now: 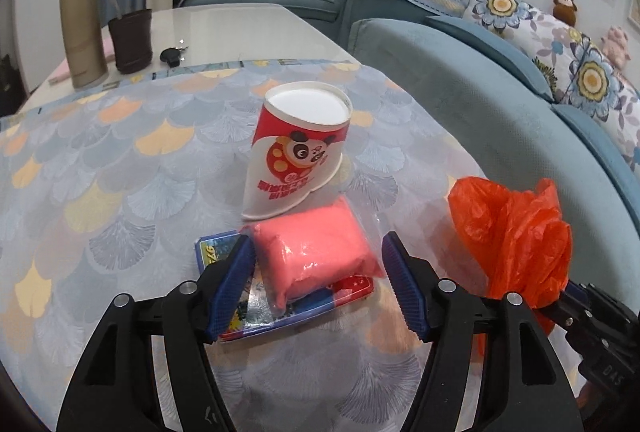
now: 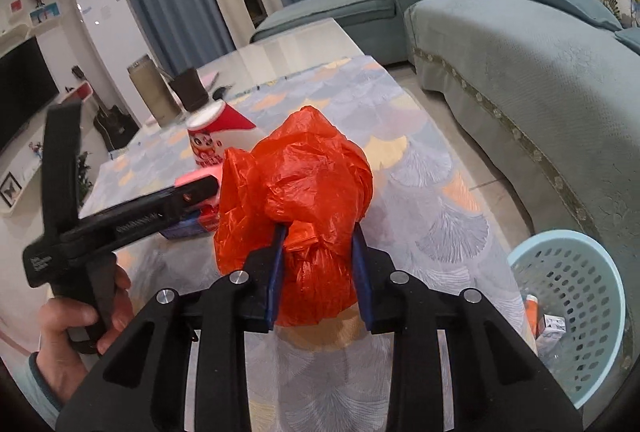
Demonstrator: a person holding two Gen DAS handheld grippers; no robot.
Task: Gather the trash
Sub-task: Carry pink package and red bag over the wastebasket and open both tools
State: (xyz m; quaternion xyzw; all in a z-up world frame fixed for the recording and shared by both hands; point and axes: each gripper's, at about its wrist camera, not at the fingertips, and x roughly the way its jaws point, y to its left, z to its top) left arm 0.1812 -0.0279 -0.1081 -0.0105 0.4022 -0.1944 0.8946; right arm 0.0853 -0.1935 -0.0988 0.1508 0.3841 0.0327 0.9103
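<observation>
The right gripper (image 2: 318, 268) was pinched on a crumpled orange plastic bag (image 2: 296, 191), holding it above the table near the edge. The 2 blue pads squeezed the bag at its bunched lower part, and the rest puffed out above them. The bag looked very light and soft, so it would squash easily and could slide out if held by a loose flap. Pinching the thick bunch seemed the best hold.

The left gripper (image 1: 318, 284) was spread, with 1 pad on each side of a pink packet (image 1: 316, 256) in clear wrap. From the left wrist view the pads did not seem to press it yet. The packet lay on top of a flat blue card pack (image 1: 256, 316) on the patterned tablecloth (image 1: 120, 171). The packet looked squishy and its wrap looked shiny and slippery, so a hold across its fat middle seemed safest. The card pack was thin and flat, so it would likely be hard to lift except by an edge.

Just behind the packet stood an upside-down red and white paper cup (image 1: 296, 151), tilted a little. It looked light and easy to crush, so a gentle squeeze on its sides would do.

A blue basket (image 2: 576, 312) with some trash in it stood on the floor beside the table.
</observation>
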